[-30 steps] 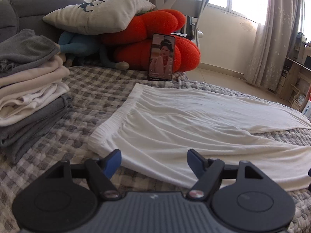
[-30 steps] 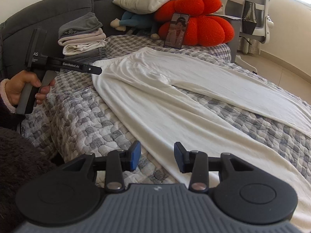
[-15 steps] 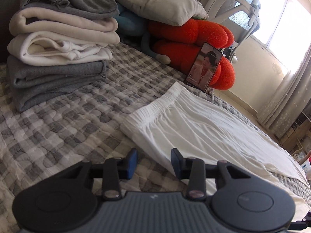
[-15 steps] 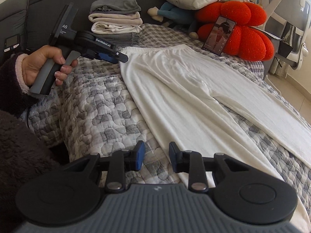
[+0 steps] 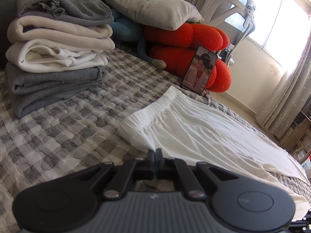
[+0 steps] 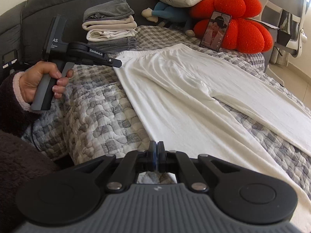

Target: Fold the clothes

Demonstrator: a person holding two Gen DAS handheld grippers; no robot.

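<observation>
While both our tongs are pinched closed, we note:
Left gripper (image 5: 155, 154): we have its jaws clamped on the waistband corner of the white cotton trousers (image 5: 194, 132).
Right gripper (image 6: 156, 148): we have it closed on the near leg's edge.
Trousers: spread flat on the grey checked quilt (image 6: 93, 116).
Folded clothes stack (image 5: 56, 44): beside the waistband, apart.

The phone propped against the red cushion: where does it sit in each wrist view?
Left wrist: phone right of centre, upper half, past the white trousers' waistband.
Right wrist: phone upper right, again beyond the waistband.
Shared landmark: the red cushion behind it.
</observation>
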